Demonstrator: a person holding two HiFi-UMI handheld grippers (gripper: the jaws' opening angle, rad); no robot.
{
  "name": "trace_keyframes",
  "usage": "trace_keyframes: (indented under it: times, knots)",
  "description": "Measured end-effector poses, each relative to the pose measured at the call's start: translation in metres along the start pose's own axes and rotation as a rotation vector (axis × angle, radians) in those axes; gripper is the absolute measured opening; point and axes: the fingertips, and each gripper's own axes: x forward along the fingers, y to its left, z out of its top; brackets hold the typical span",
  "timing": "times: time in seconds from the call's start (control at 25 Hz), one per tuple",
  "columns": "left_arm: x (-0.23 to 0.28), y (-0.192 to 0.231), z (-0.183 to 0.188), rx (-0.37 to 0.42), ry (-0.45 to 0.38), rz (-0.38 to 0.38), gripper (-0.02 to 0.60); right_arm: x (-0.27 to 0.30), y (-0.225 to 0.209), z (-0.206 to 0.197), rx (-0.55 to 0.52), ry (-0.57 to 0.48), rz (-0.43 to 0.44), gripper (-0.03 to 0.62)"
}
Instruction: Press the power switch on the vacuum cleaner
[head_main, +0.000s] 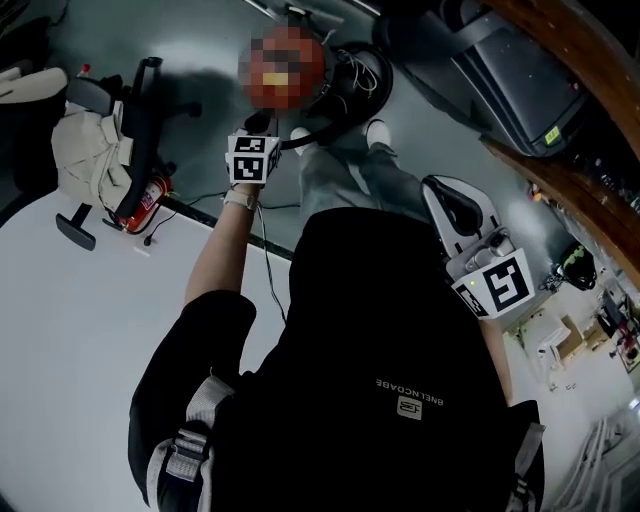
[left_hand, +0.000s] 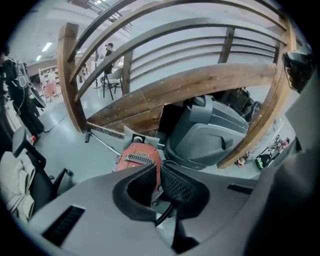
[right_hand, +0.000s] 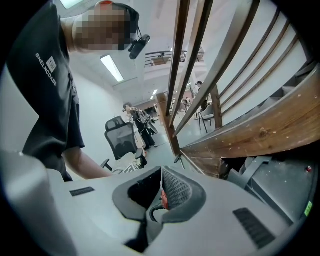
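Note:
The red vacuum cleaner (left_hand: 138, 157) lies on the grey floor just beyond my left gripper (left_hand: 159, 169), whose jaws are shut with nothing between them. In the head view a mosaic patch covers most of the vacuum cleaner (head_main: 305, 92), and its black hose (head_main: 352, 88) coils to the right. There my left gripper (head_main: 264, 126) is held out at arm's length, a short way above the machine and pointing at it. My right gripper (head_main: 433, 186) hangs by my right side, away from the vacuum. In its own view the right gripper (right_hand: 161, 174) is shut and empty, aimed at a wooden staircase.
A large grey floor machine (left_hand: 212, 131) sits under the wooden staircase (left_hand: 190, 87), right behind the vacuum. A black office chair with a beige jacket (head_main: 92, 145) and a red fire extinguisher (head_main: 140, 205) stand at the left, beside a white table (head_main: 70, 310).

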Motion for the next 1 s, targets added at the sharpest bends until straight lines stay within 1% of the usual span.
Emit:
trace_keyframes:
  times: [0.32, 0.44, 0.56, 0.68, 0.88, 0.92, 1.0]
  knots:
    - [0.057, 0.035, -0.034, 0.018, 0.091, 0.012, 0.017, 0.007, -0.003, -0.026, 0.067, 0.045, -0.064, 0.029]
    - [0.078, 0.047, -0.046, 0.027, 0.125, 0.015, 0.017, 0.016, -0.007, -0.029, 0.103, 0.041, -0.091, 0.029]
    - [0.098, 0.055, -0.057, 0.022, 0.163, 0.007, 0.017, 0.022, -0.011, -0.035, 0.139, 0.041, -0.103, 0.029]
    - [0.116, 0.062, -0.066, 0.036, 0.191, 0.005, 0.017, 0.03, -0.014, -0.041, 0.168, 0.054, -0.127, 0.029]
    - [0.145, 0.076, -0.085, 0.047, 0.234, 0.013, 0.02, 0.041, -0.016, -0.053, 0.197, 0.073, -0.136, 0.029]
    - [0.151, 0.078, -0.088, 0.057, 0.244, 0.016, 0.033, 0.043, -0.016, -0.056, 0.198, 0.078, -0.136, 0.029]
    - [0.162, 0.081, -0.095, 0.076, 0.266, 0.017, 0.09, 0.046, -0.017, -0.061, 0.202, 0.09, -0.137, 0.029]
